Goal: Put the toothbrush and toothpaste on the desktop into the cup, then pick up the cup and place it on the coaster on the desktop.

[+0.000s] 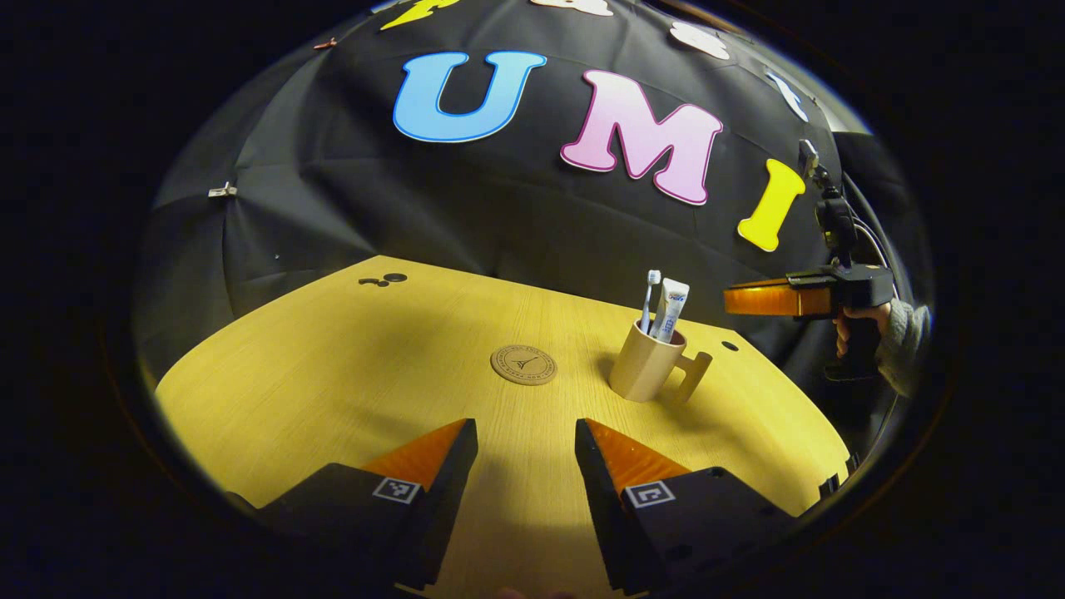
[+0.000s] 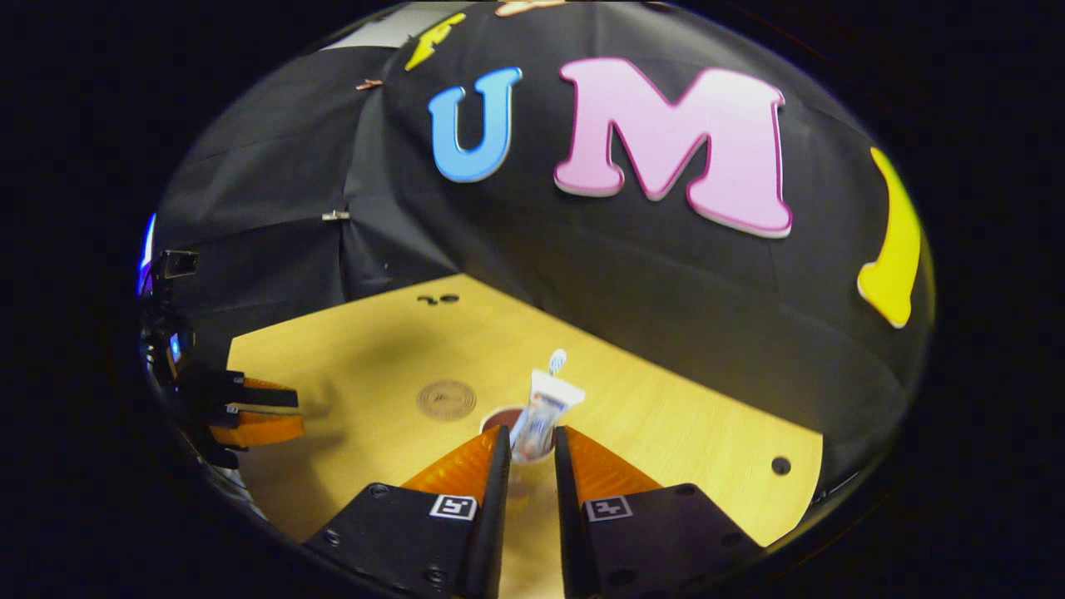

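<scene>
A beige cup (image 1: 645, 370) with a side handle stands on the wooden desktop (image 1: 349, 374). A white-and-blue toothbrush (image 1: 650, 293) and a white toothpaste tube (image 1: 671, 306) stand upright in it. A round brown coaster (image 1: 522, 364) lies just left of the cup, apart from it. My left gripper (image 1: 526, 441) is open over the near desktop, holding nothing. My right gripper (image 1: 730, 299), held by a hand, hovers to the right of the tube's top without touching it. In the right gripper view, the right gripper (image 2: 531, 433) stands narrowly open above the cup (image 2: 497, 418), with the toothpaste (image 2: 542, 413), toothbrush head (image 2: 557, 360) and coaster (image 2: 447, 399) beyond.
Small dark holes (image 1: 384, 279) mark the desktop's far left corner, and one more (image 1: 730, 345) sits behind the cup. The black cloth wall rises right behind the desk. The left gripper (image 2: 254, 416) appears at the left edge of the right gripper view.
</scene>
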`<action>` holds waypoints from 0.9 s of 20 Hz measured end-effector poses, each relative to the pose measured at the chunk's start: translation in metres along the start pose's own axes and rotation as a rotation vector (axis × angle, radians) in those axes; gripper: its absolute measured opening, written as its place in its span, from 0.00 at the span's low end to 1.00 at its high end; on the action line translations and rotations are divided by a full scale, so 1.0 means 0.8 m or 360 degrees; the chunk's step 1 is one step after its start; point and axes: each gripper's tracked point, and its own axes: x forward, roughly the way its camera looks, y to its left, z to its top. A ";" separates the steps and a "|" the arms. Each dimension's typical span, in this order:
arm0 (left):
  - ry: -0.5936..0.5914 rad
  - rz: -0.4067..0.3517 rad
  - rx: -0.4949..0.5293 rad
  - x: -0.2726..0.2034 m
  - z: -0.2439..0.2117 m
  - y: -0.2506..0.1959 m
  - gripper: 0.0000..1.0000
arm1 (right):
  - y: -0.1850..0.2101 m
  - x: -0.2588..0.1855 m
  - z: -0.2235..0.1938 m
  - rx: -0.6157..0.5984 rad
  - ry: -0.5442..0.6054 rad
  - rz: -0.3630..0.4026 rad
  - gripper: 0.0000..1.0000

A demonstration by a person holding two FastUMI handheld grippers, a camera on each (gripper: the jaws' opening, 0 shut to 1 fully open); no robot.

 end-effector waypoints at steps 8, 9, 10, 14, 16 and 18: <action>0.0053 -0.0076 0.0120 -0.033 0.008 0.018 0.74 | 0.013 0.012 -0.104 0.0095 0.0702 0.0084 0.41; 0.0065 -0.0079 0.0117 -0.037 0.005 0.023 0.74 | 0.012 0.022 -0.111 0.0083 0.0746 0.0083 0.41; 0.0076 -0.0075 0.0107 -0.040 0.004 0.027 0.74 | 0.013 0.030 -0.118 0.0065 0.0786 0.0083 0.41; 0.0077 -0.0047 0.0043 -0.050 0.004 0.045 0.75 | 0.020 0.065 -0.134 0.0020 0.0899 0.0101 0.41; 0.0072 -0.0023 0.0024 -0.052 0.003 0.056 0.75 | 0.025 0.081 -0.142 -0.0018 0.0952 0.0114 0.41; 0.0070 -0.0001 0.0006 -0.053 0.001 0.067 0.75 | 0.028 0.096 -0.149 -0.0059 0.1002 0.0122 0.41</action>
